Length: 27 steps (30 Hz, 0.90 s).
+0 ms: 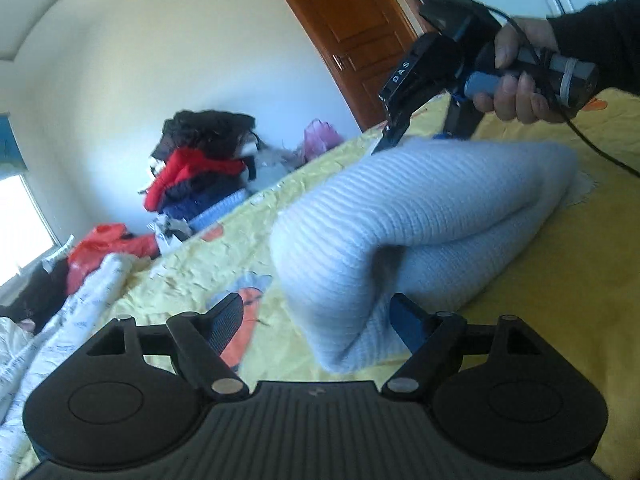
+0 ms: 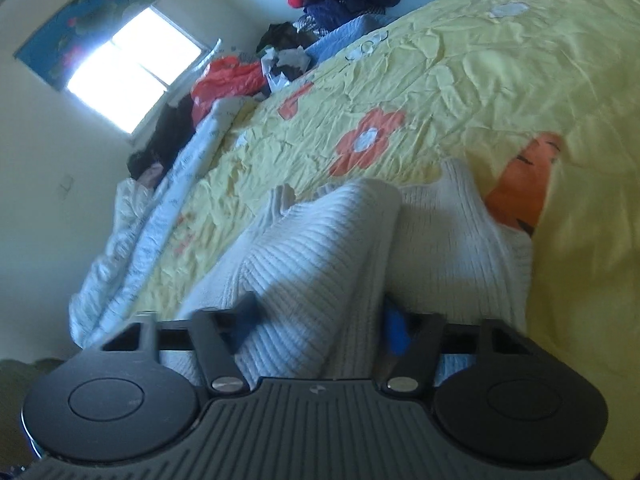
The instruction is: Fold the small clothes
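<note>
The white ribbed knit garment lies on the yellow flowered bedspread, already doubled over into a thick roll whose long axis runs from just in front of the left gripper away toward the right gripper at its far end. So each claw sits at one end of the same roll, and the coming move depends on that line: both ends have to travel together, across the roll's length, or the fold will twist. The left gripper's jaws stand spread, with the near end of the knit bulging between them; its blue-padded finger lies against the fabric, the other finger stands clear of it, so this looks like no grip. In the right wrist view the right gripper has the folded edge of the garment filling the gap between its jaws, which stand partly closed; whether the pads really pinch the cloth I cannot tell, since motion blur smears the tips. Piles of other clothes sit well apart at the bed's far side.
</note>
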Motion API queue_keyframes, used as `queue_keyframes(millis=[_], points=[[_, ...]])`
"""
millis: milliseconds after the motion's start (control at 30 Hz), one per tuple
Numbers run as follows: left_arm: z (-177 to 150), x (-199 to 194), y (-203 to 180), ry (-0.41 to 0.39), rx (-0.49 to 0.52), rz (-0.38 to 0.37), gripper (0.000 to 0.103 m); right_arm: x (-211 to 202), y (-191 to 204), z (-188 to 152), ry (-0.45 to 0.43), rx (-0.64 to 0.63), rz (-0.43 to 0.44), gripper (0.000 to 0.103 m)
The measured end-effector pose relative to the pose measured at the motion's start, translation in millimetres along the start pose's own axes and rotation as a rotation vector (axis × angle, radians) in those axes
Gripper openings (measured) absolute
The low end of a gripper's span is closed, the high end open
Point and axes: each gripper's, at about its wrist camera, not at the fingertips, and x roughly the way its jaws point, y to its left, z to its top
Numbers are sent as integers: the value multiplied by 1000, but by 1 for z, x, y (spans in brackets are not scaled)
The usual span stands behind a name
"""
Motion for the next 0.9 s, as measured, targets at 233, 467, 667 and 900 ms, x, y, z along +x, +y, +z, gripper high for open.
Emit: queue_keyframes(millis=[233,467,667,900], points=[[22,-5,-15,-93,-26,-73,25,-46,28,17,-96,-144,-9,29],[15,7,-39,-153,69,-79,28,-34,-39,12,-35,48,-95,51],[13,-10,1,-130,-2,-105,57,-75,-19,-4,-171,57,-21,54],[1,-1,-2,-114,57,-66,63,-81,16,-23,-41,-88,-67,55]])
